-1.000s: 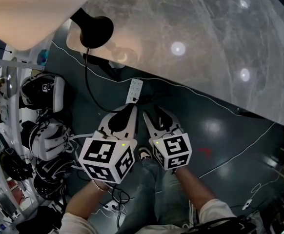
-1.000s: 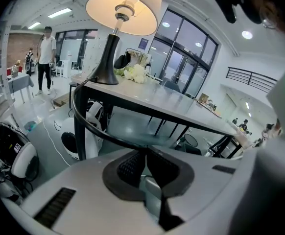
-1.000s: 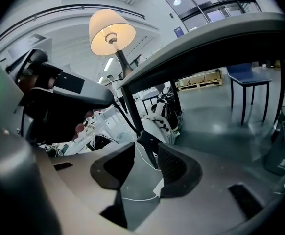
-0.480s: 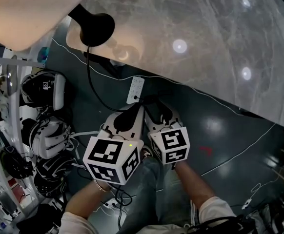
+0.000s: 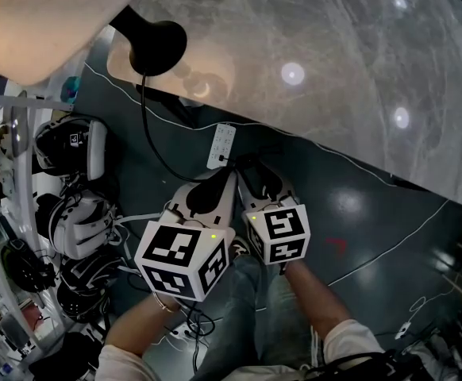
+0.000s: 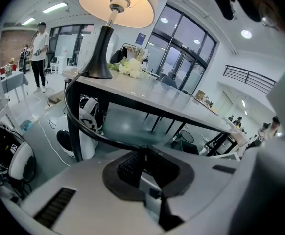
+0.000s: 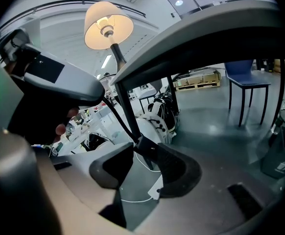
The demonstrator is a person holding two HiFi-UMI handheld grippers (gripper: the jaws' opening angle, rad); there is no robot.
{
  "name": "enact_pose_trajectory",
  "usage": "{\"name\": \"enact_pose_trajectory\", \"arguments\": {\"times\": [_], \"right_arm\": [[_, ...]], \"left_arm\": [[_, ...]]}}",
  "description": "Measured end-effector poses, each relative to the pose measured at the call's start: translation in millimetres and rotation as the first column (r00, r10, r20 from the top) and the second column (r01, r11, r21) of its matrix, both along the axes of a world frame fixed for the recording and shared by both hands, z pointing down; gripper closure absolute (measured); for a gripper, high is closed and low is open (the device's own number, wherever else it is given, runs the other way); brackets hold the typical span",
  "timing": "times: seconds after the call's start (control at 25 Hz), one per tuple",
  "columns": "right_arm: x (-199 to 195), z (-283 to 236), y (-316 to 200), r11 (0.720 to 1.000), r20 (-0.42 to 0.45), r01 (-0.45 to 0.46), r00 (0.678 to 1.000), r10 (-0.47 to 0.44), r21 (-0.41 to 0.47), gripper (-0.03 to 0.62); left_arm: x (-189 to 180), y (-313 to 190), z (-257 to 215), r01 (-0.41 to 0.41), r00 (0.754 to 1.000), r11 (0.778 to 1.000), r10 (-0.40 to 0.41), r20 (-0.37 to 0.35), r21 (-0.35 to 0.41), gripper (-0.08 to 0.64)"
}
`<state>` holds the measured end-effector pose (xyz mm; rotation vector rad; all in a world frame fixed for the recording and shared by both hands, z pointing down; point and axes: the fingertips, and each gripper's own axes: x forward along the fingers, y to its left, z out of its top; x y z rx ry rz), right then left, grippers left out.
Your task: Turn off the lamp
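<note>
The lamp is lit: its shade [image 6: 118, 4] glows above the black base [image 5: 155, 46] on the table's corner. A black cord [image 5: 145, 129] hangs from the base down to both grippers. My left gripper [image 5: 226, 178] is shut on the cord [image 6: 91, 131], which runs into its closed jaws [image 6: 143, 155]. Close to its right, my right gripper [image 5: 252, 170] is open. Its jaws have just been closing, and a dark block on the cord [image 7: 145, 148] sits between their tips [image 7: 142, 156], with a gap on the left side.
A white power strip [image 5: 221, 145] lies on the dark floor just beyond the grippers. Helmets [image 5: 68, 145] hang on a rack at the left. The marble table [image 5: 334, 70] spans the top. A person [image 6: 39, 53] stands far off, and a blue chair [image 7: 248, 77] is at the right.
In the head view both grippers have edged slightly nearer the power strip and closer together. The lamp stays lit and the left gripper keeps its hold on the cord.
</note>
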<state>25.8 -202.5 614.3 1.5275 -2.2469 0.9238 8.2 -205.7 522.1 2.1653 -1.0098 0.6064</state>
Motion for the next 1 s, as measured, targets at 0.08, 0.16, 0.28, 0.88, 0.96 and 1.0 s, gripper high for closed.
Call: {"name": "enact_pose_trajectory", "arguments": {"times": [0.08, 0.16, 0.28, 0.88, 0.96, 1.0], "right_arm": [[0.2, 0.4, -0.4, 1.0, 0.002, -0.001, 1.0, 0.001, 0.0, 0.445], [-1.3, -0.4, -0.1, 1.0, 0.002, 0.008, 1.0, -0.008, 0.002, 0.445], [-5.6, -1.0, 1.2, 1.0, -0.006, 0.031, 1.0, -0.031, 0.004, 0.44], [0.3, 7.8, -0.1, 1.0, -0.045, 0.007, 0.999, -0.008, -0.016, 0.42], [-1.0, 7.2, 1.3, 1.0, -0.049, 0.012, 0.999, -0.013, -0.017, 0.42], [-1.5, 7.0, 1.8, 1.0, -0.052, 0.012, 0.999, -0.013, -0.016, 0.42]], "left_arm": [[0.3, 0.5, 0.5, -0.002, 1.0, 1.0, 0.002, -0.003, -0.002, 0.54], [1.0, 0.9, 0.4, -0.005, 1.0, 1.0, 0.005, -0.003, -0.003, 0.54], [2.4, 0.6, -0.4, -0.003, 1.0, 1.0, 0.003, -0.009, -0.006, 0.54], [6.9, 2.4, -3.2, -0.005, 0.999, 1.0, 0.004, -0.032, -0.017, 0.54], [7.4, 2.2, -4.2, -0.004, 0.999, 1.0, 0.004, -0.034, -0.016, 0.54], [7.5, 2.0, -4.7, -0.004, 0.999, 1.0, 0.003, -0.036, -0.017, 0.54]]}}
